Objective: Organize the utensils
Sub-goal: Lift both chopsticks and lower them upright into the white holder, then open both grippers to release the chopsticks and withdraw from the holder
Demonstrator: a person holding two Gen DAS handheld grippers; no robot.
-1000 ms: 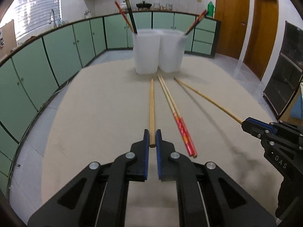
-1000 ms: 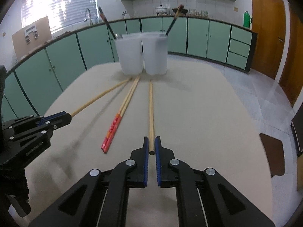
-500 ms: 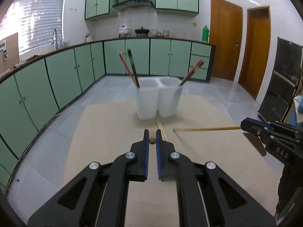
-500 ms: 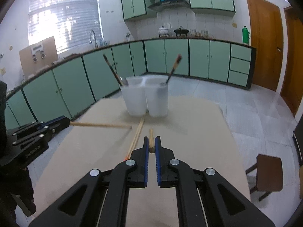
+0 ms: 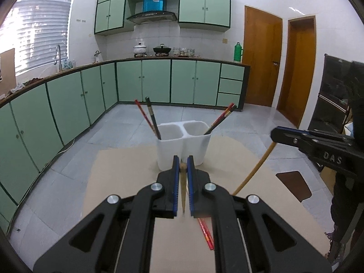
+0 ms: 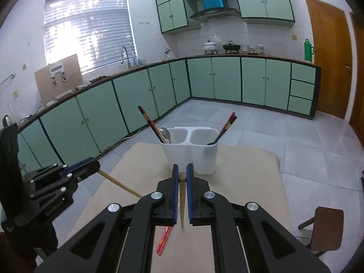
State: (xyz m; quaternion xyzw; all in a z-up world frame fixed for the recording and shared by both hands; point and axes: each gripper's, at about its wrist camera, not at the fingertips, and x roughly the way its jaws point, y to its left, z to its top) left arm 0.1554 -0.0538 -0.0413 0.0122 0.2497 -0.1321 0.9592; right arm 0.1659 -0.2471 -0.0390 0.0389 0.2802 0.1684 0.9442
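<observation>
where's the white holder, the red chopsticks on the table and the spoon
white holder [image 6: 204,157]: right wrist view, front wall.
red chopsticks [image 6: 163,238]: right wrist view, red handle ends lying on the table.
spoon [image 6: 165,133]: right wrist view, bowl sticking up from the holder's left compartment.

Both wooden chopsticks lifted off the table since a second ago

Left gripper [image 5: 182,162] and right gripper [image 6: 181,171] now raised above the tan table [image 5: 127,166], each wooden chopstick [image 5: 182,182] and [image 6: 182,200] hanging tip-down instead of lying flat; white holder [image 5: 183,146] now seen from above, lower in both views.
</observation>
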